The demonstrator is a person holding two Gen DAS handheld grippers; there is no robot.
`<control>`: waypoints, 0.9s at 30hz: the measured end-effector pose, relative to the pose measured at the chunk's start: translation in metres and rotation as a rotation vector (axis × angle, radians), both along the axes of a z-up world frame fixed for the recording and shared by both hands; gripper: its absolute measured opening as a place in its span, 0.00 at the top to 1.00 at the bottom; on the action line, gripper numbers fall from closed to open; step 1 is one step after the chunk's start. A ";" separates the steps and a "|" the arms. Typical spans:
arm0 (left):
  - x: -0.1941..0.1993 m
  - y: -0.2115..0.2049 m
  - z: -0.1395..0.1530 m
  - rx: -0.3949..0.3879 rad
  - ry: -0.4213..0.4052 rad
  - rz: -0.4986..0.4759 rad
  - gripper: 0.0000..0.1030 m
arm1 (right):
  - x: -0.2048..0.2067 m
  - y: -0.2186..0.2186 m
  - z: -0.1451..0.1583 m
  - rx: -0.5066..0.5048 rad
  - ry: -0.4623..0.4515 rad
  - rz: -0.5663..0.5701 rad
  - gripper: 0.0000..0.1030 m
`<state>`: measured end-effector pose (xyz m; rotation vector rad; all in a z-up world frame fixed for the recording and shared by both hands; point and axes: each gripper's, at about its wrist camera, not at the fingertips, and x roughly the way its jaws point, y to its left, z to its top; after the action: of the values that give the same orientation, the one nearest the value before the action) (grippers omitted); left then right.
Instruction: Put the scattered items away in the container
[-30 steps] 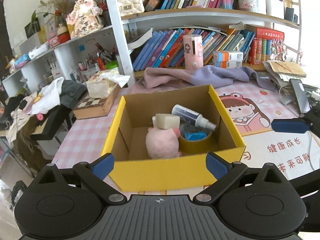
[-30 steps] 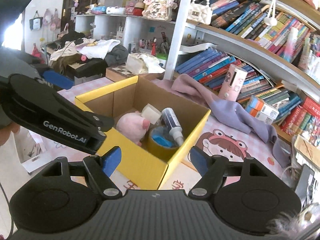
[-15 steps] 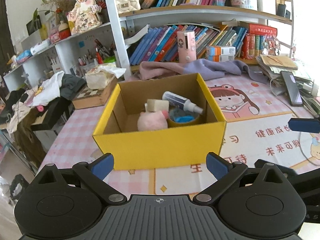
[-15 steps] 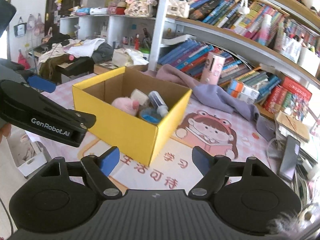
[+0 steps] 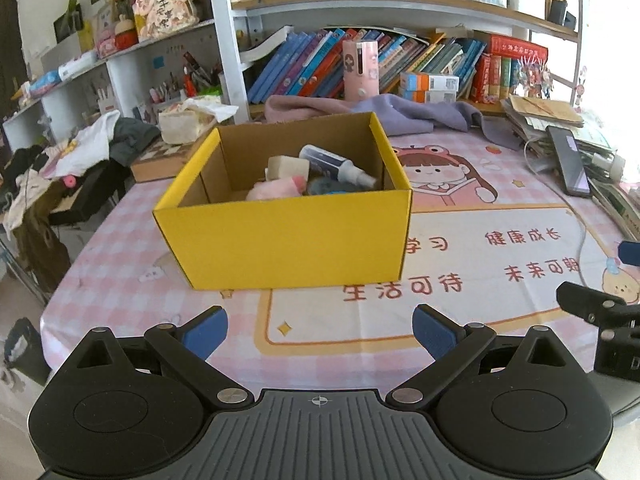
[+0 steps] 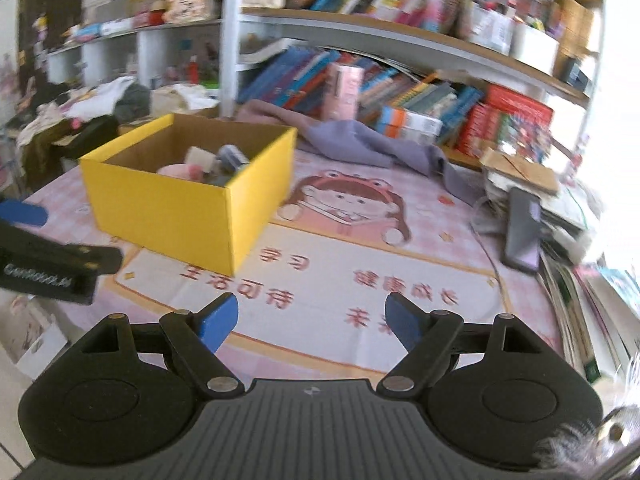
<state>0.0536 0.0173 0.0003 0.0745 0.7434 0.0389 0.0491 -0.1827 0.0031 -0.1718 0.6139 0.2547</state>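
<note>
The left gripper (image 5: 320, 330) stands wide and empty; the right gripper (image 6: 312, 322), also empty, has just been opening its jaws. Both hang above the pink checked tablecloth (image 5: 120, 276), short of the yellow open-topped cardboard box (image 5: 288, 236). The box holds a pink plush toy (image 5: 276, 190), a white bottle (image 5: 336, 162) and a pale block (image 5: 288, 166). Bare cloth lies to its right.

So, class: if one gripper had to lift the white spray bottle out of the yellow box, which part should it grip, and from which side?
Grip the spray bottle round its wide barrel, coming from above. It lies tilted on the other items, nozzle toward the right wall of the yellow box, and the walls block a side approach. Set the fingers across the barrel; the thin nozzle would probably slip.
</note>
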 end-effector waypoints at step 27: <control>-0.025 -0.028 -0.017 -0.020 -0.019 -0.059 0.03 | -0.019 -0.035 -0.024 0.005 0.031 -0.199 0.07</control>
<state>0.0291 -0.0107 -0.0166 0.0771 0.7219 -0.0241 0.0298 -0.2178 -0.0210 -0.1009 0.6564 0.0669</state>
